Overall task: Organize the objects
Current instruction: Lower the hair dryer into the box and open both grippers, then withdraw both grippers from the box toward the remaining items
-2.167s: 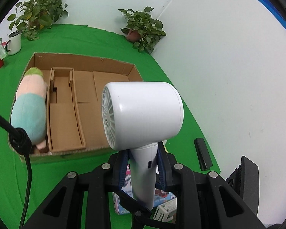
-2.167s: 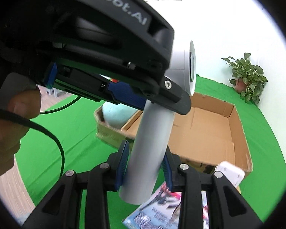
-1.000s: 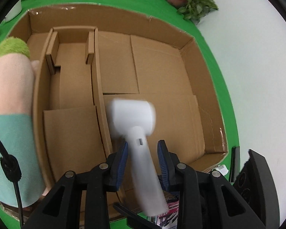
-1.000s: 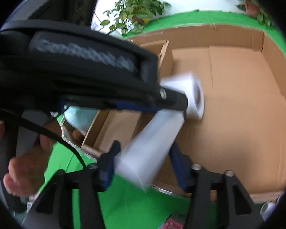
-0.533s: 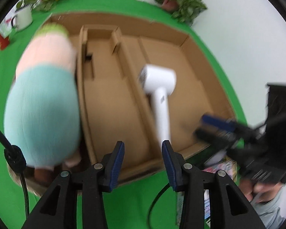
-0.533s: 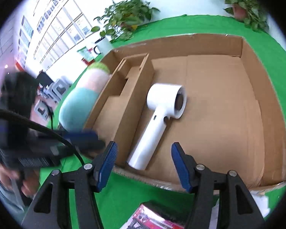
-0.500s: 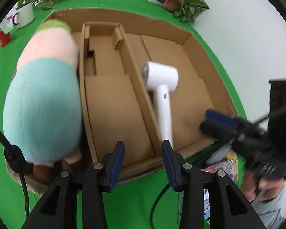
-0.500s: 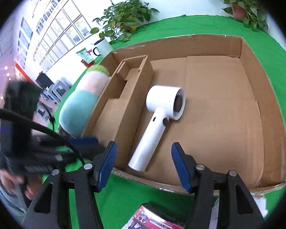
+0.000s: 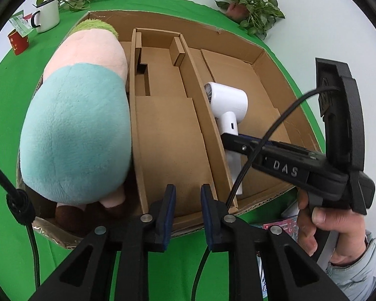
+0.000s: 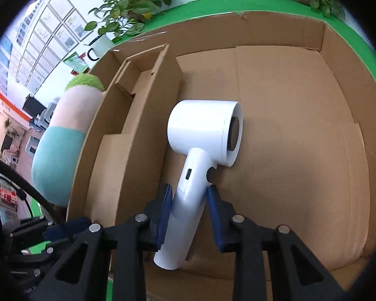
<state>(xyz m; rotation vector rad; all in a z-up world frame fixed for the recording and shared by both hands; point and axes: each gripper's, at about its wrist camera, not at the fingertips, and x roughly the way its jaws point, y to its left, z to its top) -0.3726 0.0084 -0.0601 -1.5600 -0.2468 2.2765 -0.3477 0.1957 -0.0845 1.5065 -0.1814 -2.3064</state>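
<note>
A white hair dryer [image 10: 203,130] lies flat in the wide right compartment of the cardboard box [image 10: 275,25], nozzle to the right. My right gripper [image 10: 189,200] straddles its handle; the jaws are closing and both blue pads touch the handle. In the left wrist view the dryer [image 9: 228,100] lies beside the divider, with the right gripper's finger [image 9: 238,145] across its handle. My left gripper [image 9: 188,210] hovers over the box's near edge [image 9: 188,220], jaws closing to a narrow gap with nothing between them. A teal and pink plush toy [image 9: 75,125] fills the left compartment.
A cardboard insert [image 9: 168,125] forms the middle compartment. A white mug [image 9: 46,15] and a red cup [image 9: 18,41] stand at the far left on the green cloth, and potted plants [image 9: 250,0] stand behind. Booklets [image 9: 280,225] lie by the person's hand [image 9: 325,225]. A black cable [image 9: 263,138] crosses the box.
A second ago the dryer hung between both grippers' jaws; it then lay free in the box. Now the right gripper has come down around its handle, and both grippers' jaws have narrowed.
</note>
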